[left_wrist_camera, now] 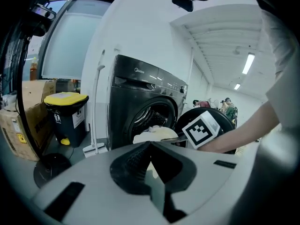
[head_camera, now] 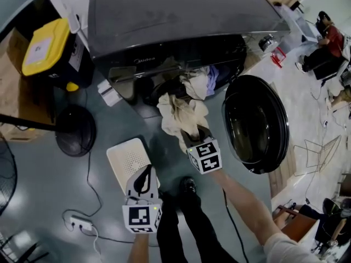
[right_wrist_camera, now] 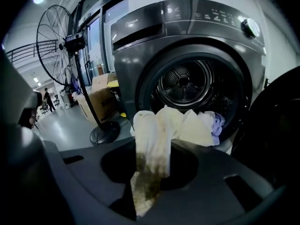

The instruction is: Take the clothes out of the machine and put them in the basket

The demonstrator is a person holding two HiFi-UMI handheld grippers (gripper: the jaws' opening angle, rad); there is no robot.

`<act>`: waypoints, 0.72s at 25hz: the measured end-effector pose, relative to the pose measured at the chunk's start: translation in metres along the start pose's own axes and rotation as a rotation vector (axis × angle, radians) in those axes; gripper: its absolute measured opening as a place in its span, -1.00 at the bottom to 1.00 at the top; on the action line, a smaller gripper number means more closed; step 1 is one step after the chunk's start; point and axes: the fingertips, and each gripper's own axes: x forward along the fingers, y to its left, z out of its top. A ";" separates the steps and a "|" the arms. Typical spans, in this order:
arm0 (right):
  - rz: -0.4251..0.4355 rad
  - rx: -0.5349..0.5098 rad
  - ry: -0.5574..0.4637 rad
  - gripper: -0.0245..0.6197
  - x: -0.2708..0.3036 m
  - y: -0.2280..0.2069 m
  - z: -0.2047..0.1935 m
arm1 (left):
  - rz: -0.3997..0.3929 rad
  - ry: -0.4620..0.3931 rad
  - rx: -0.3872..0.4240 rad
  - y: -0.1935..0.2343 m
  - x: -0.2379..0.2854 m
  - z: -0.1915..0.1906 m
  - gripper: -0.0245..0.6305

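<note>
Right gripper (head_camera: 193, 136) and cream cloth (head_camera: 181, 114), seen from the head view. The jaws are closed to a narrow gap on one end of the cloth, which is pinched between the pads. The right gripper view (right_wrist_camera: 145, 184) shows the fabric bunched and passing straight through the jaws.

The cloth (right_wrist_camera: 152, 139) lies ahead of this gripper and stretches from it to the mouth of the washing machine (head_camera: 164, 15), where its far end rests on the lip of the drum (right_wrist_camera: 187, 86). Its long axis runs from the drum opening towards the person, in line with the gripper.

The left gripper (head_camera: 143, 174) hovers over the white perforated basket (head_camera: 123, 152) on the floor, well apart from the cloth. Its jaws (left_wrist_camera: 151, 172) meet at the tips and hold nothing.

Count: two grippers, one cloth gripped, one basket, one machine and one round door (head_camera: 255, 125) swung open at the right. Two further garments lie at the drum mouth, one white (head_camera: 194, 84) and one lavender (right_wrist_camera: 216, 123) (more may lie behind them, out of sight).
</note>
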 end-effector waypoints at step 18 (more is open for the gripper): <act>0.069 0.001 -0.079 -0.59 -0.103 0.039 0.014 | 0.091 -0.004 -0.036 0.015 -0.023 0.004 -0.87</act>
